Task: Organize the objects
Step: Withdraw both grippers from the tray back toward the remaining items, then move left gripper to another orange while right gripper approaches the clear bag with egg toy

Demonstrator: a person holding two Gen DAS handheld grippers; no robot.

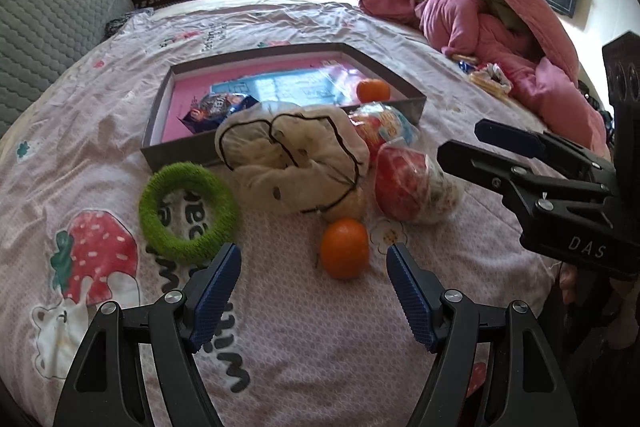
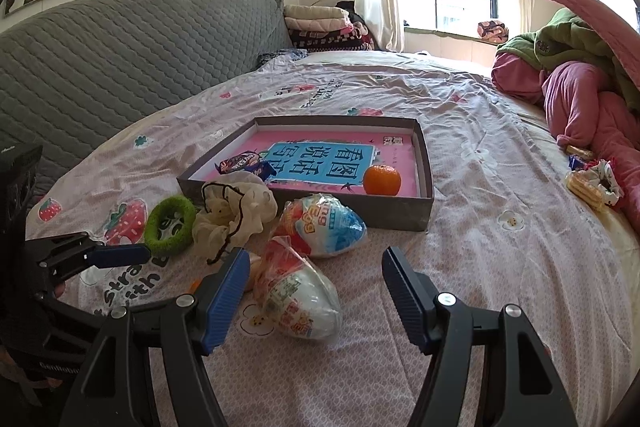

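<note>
On the bedsheet a loose orange (image 1: 344,249) lies just beyond my left gripper (image 1: 314,253), near its right finger; the jaws stand open with nothing in them. A green fuzzy ring (image 1: 188,213) and a cream drawstring pouch (image 1: 296,163) lie further out. My right gripper (image 2: 316,255) is open around a wrapped red-and-white egg toy (image 2: 300,291), with a clear gap at the right finger. A second egg toy (image 2: 324,227), in blue wrap, rests against the grey box (image 2: 424,215). The box holds a pink book, a snack pack (image 2: 244,163) and another orange (image 2: 382,180).
Pink and green bedding (image 2: 580,95) is heaped along the right side. Biscuit packs and a scrunchie (image 2: 592,183) lie beside it. A grey quilted headboard (image 2: 120,47) runs along the left, with folded blankets (image 2: 320,27) at its far end.
</note>
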